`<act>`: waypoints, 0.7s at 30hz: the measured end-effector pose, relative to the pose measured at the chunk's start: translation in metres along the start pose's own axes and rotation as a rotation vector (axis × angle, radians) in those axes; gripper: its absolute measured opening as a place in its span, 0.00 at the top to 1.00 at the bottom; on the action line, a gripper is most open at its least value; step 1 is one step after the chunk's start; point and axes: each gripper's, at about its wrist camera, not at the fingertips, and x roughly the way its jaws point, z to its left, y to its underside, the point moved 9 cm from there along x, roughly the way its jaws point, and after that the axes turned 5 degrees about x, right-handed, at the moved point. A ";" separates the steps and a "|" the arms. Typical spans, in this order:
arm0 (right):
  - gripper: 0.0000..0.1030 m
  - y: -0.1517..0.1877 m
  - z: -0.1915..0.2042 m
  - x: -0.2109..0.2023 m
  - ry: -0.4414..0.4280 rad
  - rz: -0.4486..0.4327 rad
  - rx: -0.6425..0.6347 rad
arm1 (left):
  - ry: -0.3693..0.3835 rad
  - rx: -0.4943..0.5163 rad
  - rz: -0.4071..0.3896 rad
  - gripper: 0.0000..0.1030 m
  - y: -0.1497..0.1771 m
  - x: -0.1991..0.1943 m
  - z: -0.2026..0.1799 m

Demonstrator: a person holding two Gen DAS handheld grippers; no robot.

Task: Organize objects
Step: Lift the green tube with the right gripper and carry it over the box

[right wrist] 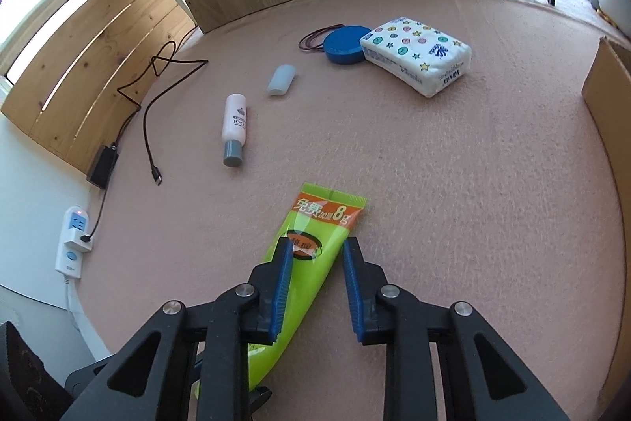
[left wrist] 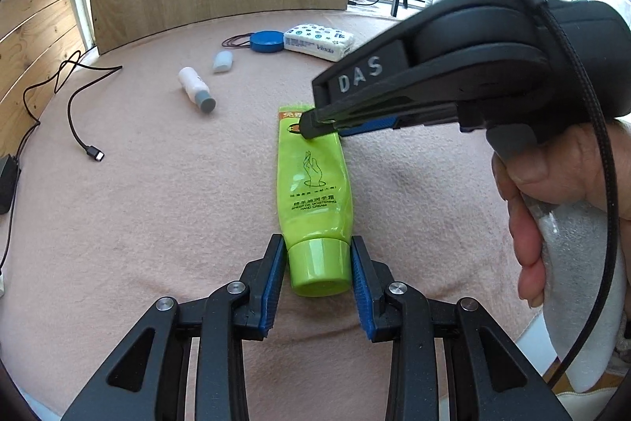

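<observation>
One green hand-cream tube [left wrist: 313, 180] lies flat on the pink cloth [left wrist: 157, 204], its cap between the blue pads of the left gripper [left wrist: 318, 265], jaws narrow and right against the cap. The right gripper [right wrist: 317, 249], a hand [left wrist: 552, 200] on its handle, stands partly open over the tube's crimped end, one pad over the tube, the other just beside it. Farther back: one white bottle [right wrist: 235, 129] lying down, one small translucent cap [right wrist: 281, 79], one blue round tin [right wrist: 346, 45] touching one tissue pack [right wrist: 418, 60], one black cable [right wrist: 157, 97]; no container's contents visible.
</observation>
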 end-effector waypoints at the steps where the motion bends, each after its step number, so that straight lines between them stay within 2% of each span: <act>1: 0.77 0.001 0.000 0.001 -0.015 0.007 0.011 | 0.003 0.001 0.002 0.66 0.001 0.000 -0.001; 4: 0.72 0.007 0.000 0.002 -0.069 0.030 0.065 | 0.021 -0.011 -0.006 0.66 0.000 -0.004 -0.003; 6: 0.63 0.010 0.004 0.002 -0.077 0.031 0.061 | 0.031 -0.004 -0.020 0.66 -0.004 -0.006 -0.002; 8: 0.58 0.011 0.007 0.002 -0.088 0.028 0.059 | 0.038 0.007 -0.027 0.66 -0.009 -0.007 -0.005; 10: 0.58 0.010 0.008 0.002 -0.094 0.022 0.065 | 0.042 0.021 -0.033 0.66 -0.012 -0.009 -0.007; 12: 0.65 0.009 0.007 0.001 -0.093 0.014 0.061 | 0.041 0.033 -0.029 0.66 -0.013 -0.009 -0.009; 21: 0.71 0.005 0.011 -0.011 -0.110 -0.022 0.037 | 0.049 0.038 -0.024 0.66 -0.023 -0.009 -0.010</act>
